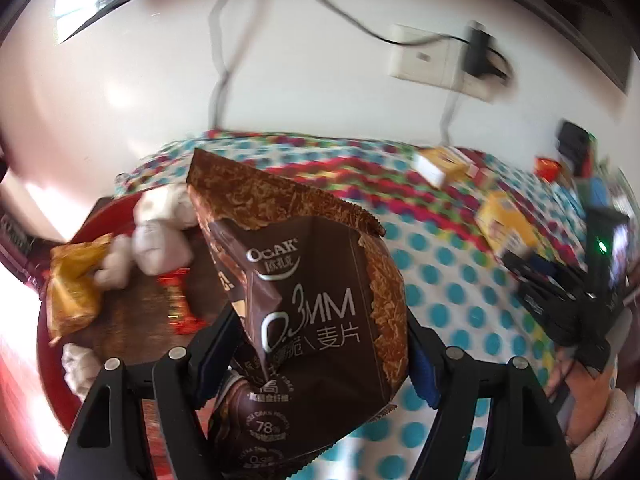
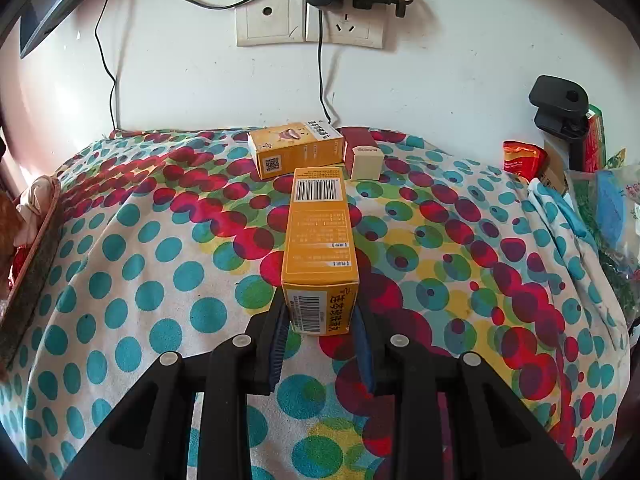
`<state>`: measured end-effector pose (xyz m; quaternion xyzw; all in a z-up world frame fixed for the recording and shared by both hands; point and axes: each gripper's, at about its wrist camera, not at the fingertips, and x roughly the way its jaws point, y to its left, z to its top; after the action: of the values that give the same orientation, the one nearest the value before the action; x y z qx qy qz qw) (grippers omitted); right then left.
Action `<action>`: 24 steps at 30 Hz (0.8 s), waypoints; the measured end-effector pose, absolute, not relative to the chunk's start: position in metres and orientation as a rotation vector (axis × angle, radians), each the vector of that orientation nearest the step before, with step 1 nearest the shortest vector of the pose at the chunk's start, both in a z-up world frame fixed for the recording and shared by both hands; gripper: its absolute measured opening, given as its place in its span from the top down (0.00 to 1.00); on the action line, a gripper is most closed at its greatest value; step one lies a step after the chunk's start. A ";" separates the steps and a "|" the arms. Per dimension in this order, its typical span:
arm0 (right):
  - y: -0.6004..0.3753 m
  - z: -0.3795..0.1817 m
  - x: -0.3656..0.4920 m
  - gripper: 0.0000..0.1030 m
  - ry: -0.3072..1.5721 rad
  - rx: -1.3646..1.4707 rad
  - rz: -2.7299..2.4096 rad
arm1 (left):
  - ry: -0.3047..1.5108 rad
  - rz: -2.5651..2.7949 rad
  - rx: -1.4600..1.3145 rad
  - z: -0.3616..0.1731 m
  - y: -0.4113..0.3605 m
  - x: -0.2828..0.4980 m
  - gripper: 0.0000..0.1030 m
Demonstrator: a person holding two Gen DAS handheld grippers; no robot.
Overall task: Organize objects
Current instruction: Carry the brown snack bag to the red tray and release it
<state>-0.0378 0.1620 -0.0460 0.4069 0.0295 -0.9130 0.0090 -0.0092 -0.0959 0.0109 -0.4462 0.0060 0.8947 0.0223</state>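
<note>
Brown foil cereal bag [image 1: 304,312], the OCAK 0.3MM oat flake one, is clamped in the left gripper [image 1: 316,344], fingers pressing on both sides of it, bag held up off the polka-dot cloth [image 1: 452,264]. Left view is pretty blurry btw. Behind the bag there's a red tray [image 1: 86,224] w/ a yellow snack packet [image 1: 74,284] and some white wrapped things [image 1: 160,240] in it.

Right gripper [image 2: 320,320] has its fingers clenched on the near end of a long orange box [image 2: 320,232], which lies flat on the surface pointing at the wall. Past its far end sits another orange box [image 2: 296,148], and just beside that a small red-and-white box [image 2: 362,154]. Wall sockets [image 2: 308,14] w/ plugs above.
</note>
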 end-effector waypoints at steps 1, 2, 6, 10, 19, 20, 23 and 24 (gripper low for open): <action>0.162 -0.046 -0.038 0.72 0.095 1.273 -2.850 | 0.018 2.791 -1.390 0.013 -0.106 -0.011 0.26; 0.161 -0.047 -0.038 0.72 0.098 1.275 -2.849 | 0.015 2.808 -1.398 0.014 -0.117 -0.012 0.26; 0.161 -0.049 -0.039 0.72 0.097 1.292 -2.838 | 0.001 2.867 -1.438 0.014 -0.160 -0.021 0.26; 0.161 -0.048 -0.039 0.71 0.101 1.285 -2.844 | 0.009 2.925 -1.478 0.013 -0.197 -0.033 0.26; 0.160 -0.049 -0.041 0.71 0.110 1.304 -2.841 | -0.089 2.908 -1.607 0.001 -0.250 -0.079 0.26; 0.160 -0.049 -0.041 0.71 0.110 1.309 -2.839 | -0.116 2.904 -1.612 -0.001 -0.255 -0.084 0.26; 0.159 -0.050 -0.042 0.71 0.112 1.313 -2.837 | -0.172 2.874 -1.645 -0.006 -0.269 -0.096 0.26; 0.159 -0.050 -0.042 0.71 0.114 1.318 -2.835 | -0.175 2.873 -1.662 -0.009 -0.272 -0.098 0.26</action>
<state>-0.0417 0.1593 -0.0500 0.4213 0.0364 -0.9062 0.0065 -0.0984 -0.2724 -0.0088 -0.4979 -0.0525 0.8608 -0.0911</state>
